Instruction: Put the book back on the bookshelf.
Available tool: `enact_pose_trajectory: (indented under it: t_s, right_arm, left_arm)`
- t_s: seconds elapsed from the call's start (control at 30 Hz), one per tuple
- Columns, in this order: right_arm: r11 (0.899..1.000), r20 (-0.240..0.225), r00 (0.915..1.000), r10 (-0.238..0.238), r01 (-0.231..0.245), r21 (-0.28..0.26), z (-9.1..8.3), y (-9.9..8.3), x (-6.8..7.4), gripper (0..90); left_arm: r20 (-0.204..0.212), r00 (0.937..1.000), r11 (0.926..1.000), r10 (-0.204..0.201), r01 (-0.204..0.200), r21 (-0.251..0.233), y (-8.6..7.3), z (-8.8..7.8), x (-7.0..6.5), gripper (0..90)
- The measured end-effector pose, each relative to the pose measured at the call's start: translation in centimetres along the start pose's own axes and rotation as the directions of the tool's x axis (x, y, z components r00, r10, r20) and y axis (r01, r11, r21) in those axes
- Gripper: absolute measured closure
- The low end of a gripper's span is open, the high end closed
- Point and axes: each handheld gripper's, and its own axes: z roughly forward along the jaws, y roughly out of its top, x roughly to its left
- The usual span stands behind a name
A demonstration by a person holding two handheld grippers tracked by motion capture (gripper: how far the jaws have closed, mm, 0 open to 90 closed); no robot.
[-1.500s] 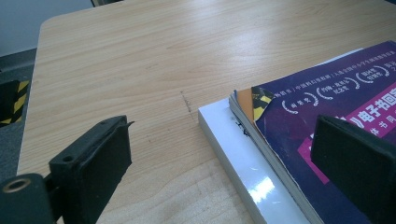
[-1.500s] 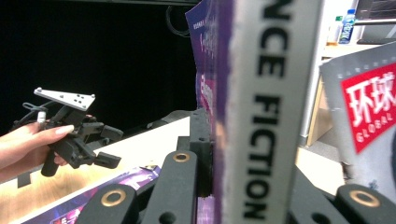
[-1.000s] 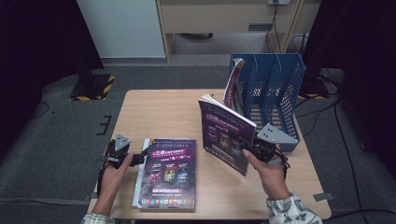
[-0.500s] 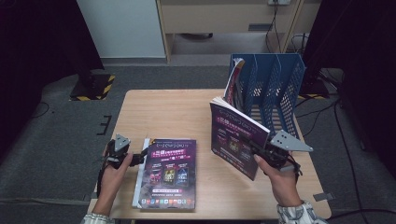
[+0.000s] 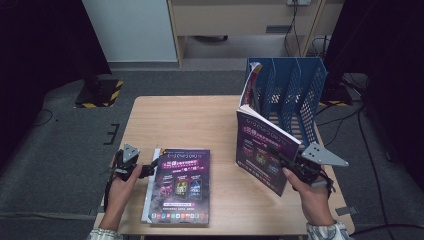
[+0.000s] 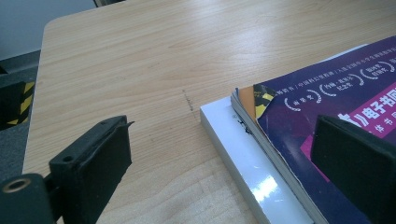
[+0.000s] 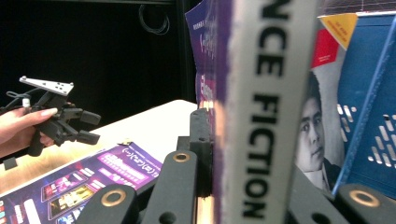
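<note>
A purple magazine (image 5: 260, 147) stands upright over the table's right half, and my right gripper (image 5: 289, 165) is shut on its lower spine edge. In the right gripper view the white spine (image 7: 261, 116) sits between the black jaws of the right gripper (image 7: 247, 177). A flat stack of magazines (image 5: 180, 185) lies at the front left. My left gripper (image 5: 150, 167) stands open at the stack's left edge. In the left gripper view the stack's corner (image 6: 261, 116) lies between the wide-apart jaws of the left gripper (image 6: 219, 158), with no pad pressing on it.
A blue slotted file rack (image 5: 295, 90) stands at the table's back right, just behind the held magazine. Another magazine (image 5: 250, 85) leans in its leftmost slot, its cover (image 7: 317, 130) close beside the spine. Bare tabletop (image 5: 190, 120) lies at the back left.
My right gripper has carried the upright magazine to the right and a little nearer, closer to the rack's front. The left gripper and the flat stack have stayed put.
</note>
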Motion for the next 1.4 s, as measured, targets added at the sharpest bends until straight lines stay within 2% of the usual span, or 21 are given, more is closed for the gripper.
enact_pose_trajectory:
  t_s: [0.2,0.43,0.9,1.17,1.4]
  right_arm:
    - [1.000,0.012,0.9998,0.014,-0.013,-0.003,-0.8,0.5,-0.4,82.7]
    - [1.000,0.021,0.9997,0.016,-0.016,-0.013,-1.8,2.1,-0.5,82.7]
    - [0.996,0.033,0.9992,0.020,-0.017,-0.086,-3.7,6.1,-0.9,82.7]
    - [0.994,0.065,0.9978,0.012,-0.005,-0.111,-3.8,7.9,-1.7,82.7]
    - [0.995,0.117,0.9932,-0.003,0.014,-0.094,-3.7,8.9,-2.7,82.7]
  left_arm:
    - [-0.001,1.0000,1.0000,0.002,-0.002,0.002,0.0,0.0,0.0,4.7]
    - [-0.002,1.0000,1.0000,0.006,-0.006,0.003,0.0,0.0,-0.1,4.7]
    - [-0.001,1.0000,1.0000,0.003,-0.003,-0.001,0.0,0.0,-0.1,4.6]
    - [0.000,1.0000,1.0000,0.000,0.000,-0.006,0.0,-0.1,-0.1,4.6]
    - [0.001,1.0000,1.0000,0.000,0.000,-0.006,0.0,-0.1,-0.1,4.6]
